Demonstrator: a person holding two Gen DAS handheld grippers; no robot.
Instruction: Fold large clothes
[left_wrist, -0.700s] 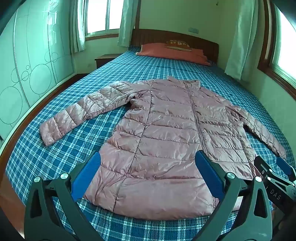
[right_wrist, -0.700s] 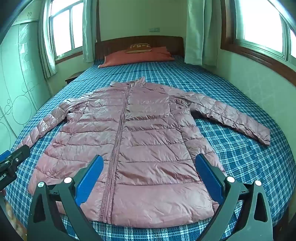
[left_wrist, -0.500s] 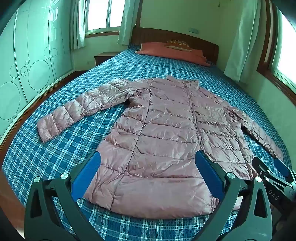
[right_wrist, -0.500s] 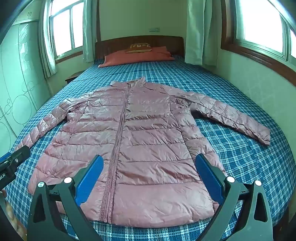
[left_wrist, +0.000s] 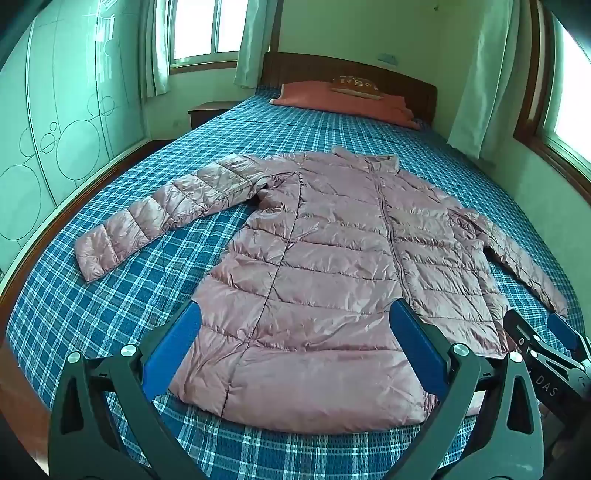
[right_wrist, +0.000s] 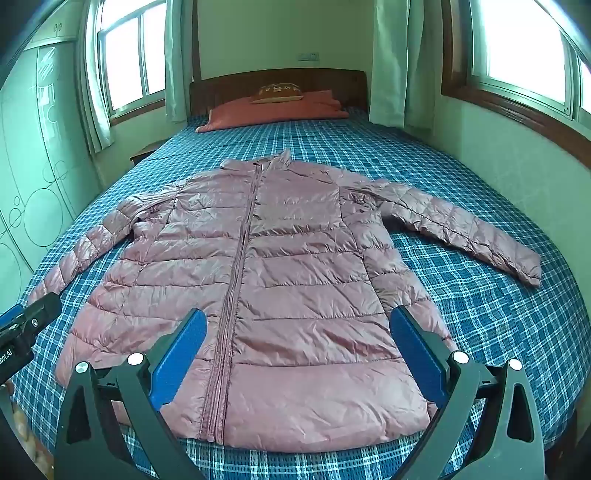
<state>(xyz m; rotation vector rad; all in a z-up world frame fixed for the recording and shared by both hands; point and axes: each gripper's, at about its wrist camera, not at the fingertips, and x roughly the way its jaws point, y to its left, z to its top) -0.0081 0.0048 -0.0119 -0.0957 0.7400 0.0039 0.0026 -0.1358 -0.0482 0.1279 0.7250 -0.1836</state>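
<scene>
A bedroom is seen: a bed (right_wrist: 480, 332) covered by a blue plaid sheet, a dark wooden headboard (right_wrist: 277, 83) at the far end, an orange pillow (right_wrist: 273, 110) below it, and curtained windows on the left and right walls.

A pink quilted puffer jacket (right_wrist: 288, 277) is laid flat, front up, in the middle of the bed. It is zipped along the centre (right_wrist: 236, 280), with the collar far, the hem near, and both sleeves spread out to left and right.

The left gripper (left_wrist: 291, 354) and right gripper (right_wrist: 295, 350) are held above the near hem. The jaws of both are spread wide, with blue pads, and nothing is between them. No contact with the fabric can be seen.

Handling, judged: the jacket is likely light and soft, with padded, springy channels that resist sharp creases. The shell is shiny and probably slippery, so a shallow pinch may slide off. It is not fragile.

Hold points, judged: the left cuff (left_wrist: 92, 258) and right cuff (right_wrist: 524, 266) for folding the sleeves inward. The hem corners would serve for folding the body towards the collar. A deep bite across a stitched seam is preferred.
</scene>
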